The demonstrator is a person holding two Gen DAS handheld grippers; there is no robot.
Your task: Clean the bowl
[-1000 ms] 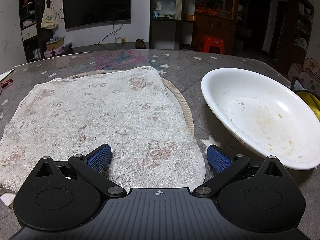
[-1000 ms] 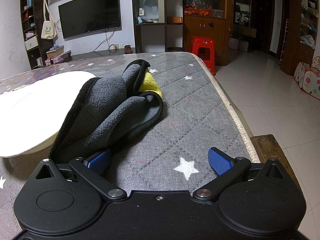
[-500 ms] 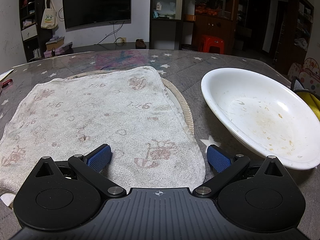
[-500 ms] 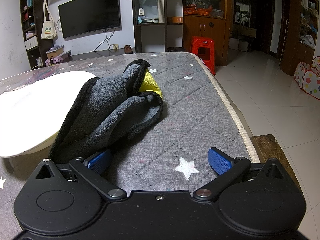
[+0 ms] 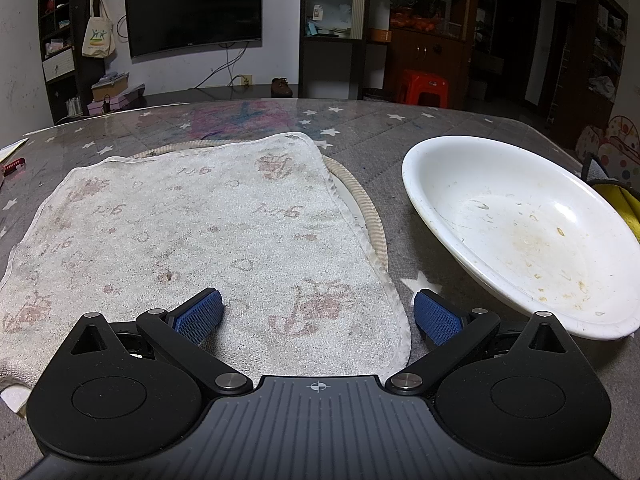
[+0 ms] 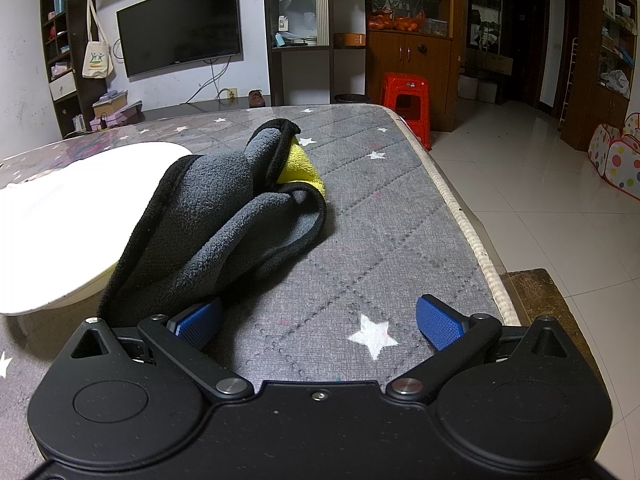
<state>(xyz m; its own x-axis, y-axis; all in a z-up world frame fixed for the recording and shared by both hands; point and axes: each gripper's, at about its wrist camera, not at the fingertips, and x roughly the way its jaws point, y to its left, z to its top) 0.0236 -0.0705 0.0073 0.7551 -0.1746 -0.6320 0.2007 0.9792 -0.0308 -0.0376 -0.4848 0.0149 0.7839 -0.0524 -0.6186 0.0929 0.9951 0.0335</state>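
Note:
A white bowl (image 5: 520, 232) with dried food specks sits tilted on the grey star-patterned table, right of my left gripper (image 5: 318, 314). That gripper is open and empty, low over the near edge of a white stained towel (image 5: 208, 240). In the right wrist view the bowl's rim (image 6: 60, 216) shows at the left. A crumpled grey and yellow cloth (image 6: 224, 216) lies against the bowl. My right gripper (image 6: 318, 322) is open and empty, with its left fingertip (image 6: 198, 322) at the cloth's near end.
The table's right edge (image 6: 468, 232) drops to a tiled floor. A round mat (image 5: 360, 200) lies under the towel. A red item (image 5: 12, 166) lies at the far left. A red stool (image 6: 406, 98) stands beyond the table.

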